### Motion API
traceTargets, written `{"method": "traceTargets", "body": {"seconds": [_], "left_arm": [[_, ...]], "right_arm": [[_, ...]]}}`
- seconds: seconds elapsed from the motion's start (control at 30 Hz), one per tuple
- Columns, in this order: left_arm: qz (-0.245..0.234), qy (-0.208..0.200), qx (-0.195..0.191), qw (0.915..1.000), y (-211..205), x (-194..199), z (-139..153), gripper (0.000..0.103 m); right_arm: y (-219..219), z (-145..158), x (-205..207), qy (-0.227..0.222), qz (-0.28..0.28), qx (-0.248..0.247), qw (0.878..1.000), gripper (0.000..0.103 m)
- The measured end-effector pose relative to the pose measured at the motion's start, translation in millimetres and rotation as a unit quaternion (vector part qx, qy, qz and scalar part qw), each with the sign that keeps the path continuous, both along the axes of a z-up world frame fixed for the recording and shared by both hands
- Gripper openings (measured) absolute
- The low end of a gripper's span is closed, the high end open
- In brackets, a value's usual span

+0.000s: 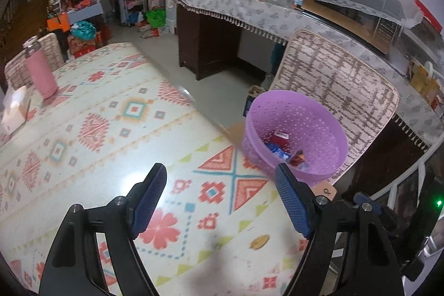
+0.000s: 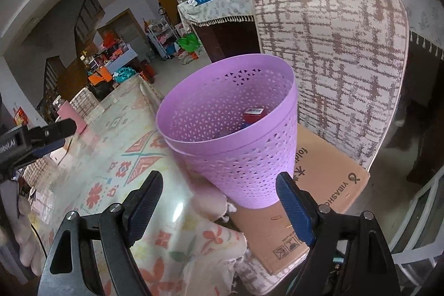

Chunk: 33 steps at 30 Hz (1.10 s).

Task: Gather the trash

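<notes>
A purple perforated basket stands on a cardboard box on a chair just past the table's right edge; it also shows in the right wrist view. Inside lie a red pack, a blue wrapper and a dark red wrapper; the red pack also shows in the right wrist view. My left gripper is open and empty above the patterned tablecloth, left of the basket. My right gripper is open and empty in front of the basket. A small brown scrap lies on the table near the left gripper.
A pink bottle and a white tissue box stand at the table's far left. The cardboard box rests on a chair with a woven back. A cluttered sideboard stands beyond.
</notes>
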<state>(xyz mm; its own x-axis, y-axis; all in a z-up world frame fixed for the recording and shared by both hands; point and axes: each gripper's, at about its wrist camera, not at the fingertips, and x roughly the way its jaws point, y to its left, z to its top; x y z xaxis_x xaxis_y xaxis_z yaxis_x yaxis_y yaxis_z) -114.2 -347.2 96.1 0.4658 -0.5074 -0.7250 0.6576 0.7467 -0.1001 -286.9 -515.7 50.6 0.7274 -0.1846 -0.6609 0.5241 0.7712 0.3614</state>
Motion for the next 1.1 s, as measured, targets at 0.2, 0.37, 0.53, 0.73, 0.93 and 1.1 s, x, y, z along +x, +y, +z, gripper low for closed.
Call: {"method": "traceTargets", "body": {"seconds": [0.2,0.37,0.53,0.73,0.93,1.1], "left_arm": [[0.016,-0.022,0.001,0.9996,22,-11,4,0.079],[0.022,-0.031,-0.001,0.9993,32,-20,7,0.080],[0.024,-0.041,-0.002,0.9989,39,-29,10,0.081],[0.031,-0.054,-0.007,0.9980,46,-38,13,0.083],[0.035,-0.074,-0.012,0.9966,52,-49,18,0.085],[0.042,-0.101,-0.026,0.9937,59,-61,27,0.088]], "right_arm": [[18,10,2,-0.003,0.010,-0.016,1.000,0.088],[29,18,-1,-0.005,0.011,-0.032,0.999,0.089],[35,24,-6,-0.003,0.008,-0.042,0.999,0.089],[41,30,-14,-0.006,0.009,-0.050,0.999,0.089],[47,35,-20,-0.009,0.008,-0.059,0.998,0.090],[51,37,-23,-0.009,0.007,-0.065,0.998,0.090]]}}
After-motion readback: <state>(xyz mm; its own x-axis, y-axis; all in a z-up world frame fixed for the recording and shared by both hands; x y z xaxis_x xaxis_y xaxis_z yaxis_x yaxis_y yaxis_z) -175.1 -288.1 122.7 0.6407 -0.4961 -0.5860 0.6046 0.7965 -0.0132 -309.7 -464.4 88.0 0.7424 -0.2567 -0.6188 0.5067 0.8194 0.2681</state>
